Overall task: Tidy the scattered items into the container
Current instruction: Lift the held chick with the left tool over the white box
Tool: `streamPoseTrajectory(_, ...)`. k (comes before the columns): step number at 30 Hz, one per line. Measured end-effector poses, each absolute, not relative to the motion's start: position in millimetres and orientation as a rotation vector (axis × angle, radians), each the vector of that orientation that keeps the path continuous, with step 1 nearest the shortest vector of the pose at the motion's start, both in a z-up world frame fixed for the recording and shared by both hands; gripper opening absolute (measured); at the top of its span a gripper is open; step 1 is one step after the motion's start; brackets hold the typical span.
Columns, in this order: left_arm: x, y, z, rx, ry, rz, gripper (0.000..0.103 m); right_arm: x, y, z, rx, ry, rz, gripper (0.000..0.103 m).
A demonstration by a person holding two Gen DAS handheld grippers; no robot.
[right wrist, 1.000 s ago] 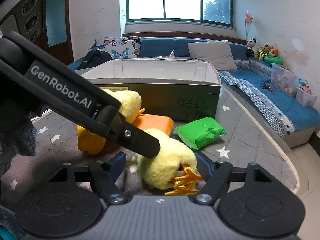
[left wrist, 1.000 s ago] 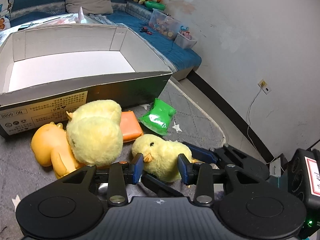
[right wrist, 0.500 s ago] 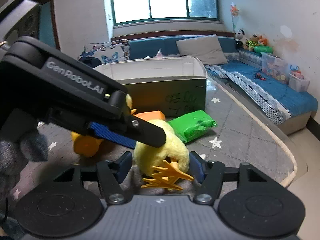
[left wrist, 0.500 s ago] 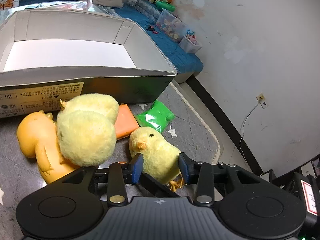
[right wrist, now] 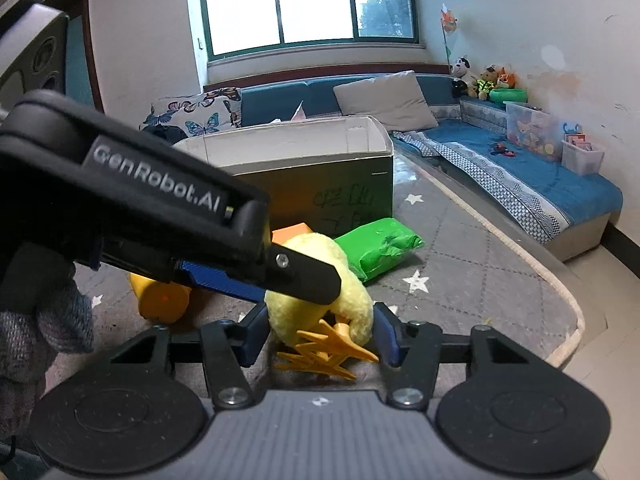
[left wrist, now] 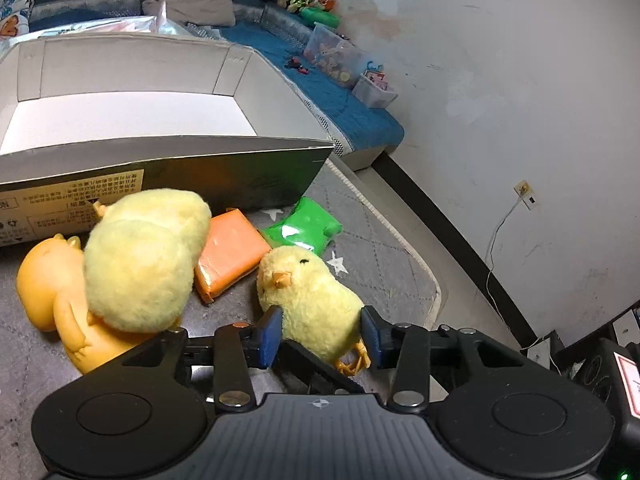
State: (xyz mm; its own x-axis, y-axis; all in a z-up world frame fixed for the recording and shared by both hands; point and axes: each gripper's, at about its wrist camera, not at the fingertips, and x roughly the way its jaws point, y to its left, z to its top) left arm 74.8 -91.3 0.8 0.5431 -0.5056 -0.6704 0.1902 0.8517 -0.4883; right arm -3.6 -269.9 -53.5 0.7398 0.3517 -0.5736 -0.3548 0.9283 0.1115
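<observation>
A small yellow plush chick (left wrist: 310, 300) sat between the blue-padded fingers of the left gripper (left wrist: 320, 336), its beak turned toward the cardboard box (left wrist: 168, 160) and its orange feet hanging close to the gripper body. Both pads pressed against the plush flanks, so the left gripper was clenched on the toy. From the right wrist view the same chick (right wrist: 320, 312) also filled the gap in the right gripper (right wrist: 318, 334), feet pointing at the camera; its fingers (right wrist: 386, 336) flanked the toy closely, though the left tool's black arm crossed the frame and it could not be made out whether those pads truly gripped or merely bracketed it.

The chick was on or just above a grey star-patterned rug (left wrist: 384, 264), near the box's front wall and outside it. Beside it lay an orange packet (left wrist: 230, 252) and a green packet (left wrist: 306, 230), the two touching or nearly so. A larger yellow plush chick (left wrist: 140, 264) rested against an orange rubber duck (left wrist: 52, 284) to the left, close to the box's labelled side. The box stood open with its white floor showing. A blue sofa (right wrist: 520, 172) ran along the wall beyond.
</observation>
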Motion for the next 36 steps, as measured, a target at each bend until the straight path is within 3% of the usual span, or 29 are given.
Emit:
streamPoseTrajectory(9, 68, -87, 43, -0.366, 0.779, -0.449, 0.044, -5, -268, -20, -0.010, 0.526, 0.386, 0.056)
streamPoseTrajectory(19, 127, -71, 79, -0.343, 0.705, -0.405, 0.044, 63, -247, 14, -0.006, 0.445, 0.406, 0.056)
streamPoseTrajectory(36, 210, -40, 42, -0.402, 0.807, -0.358, 0.044, 165, -219, -14, -0.012, 0.563, 0.418, 0.056)
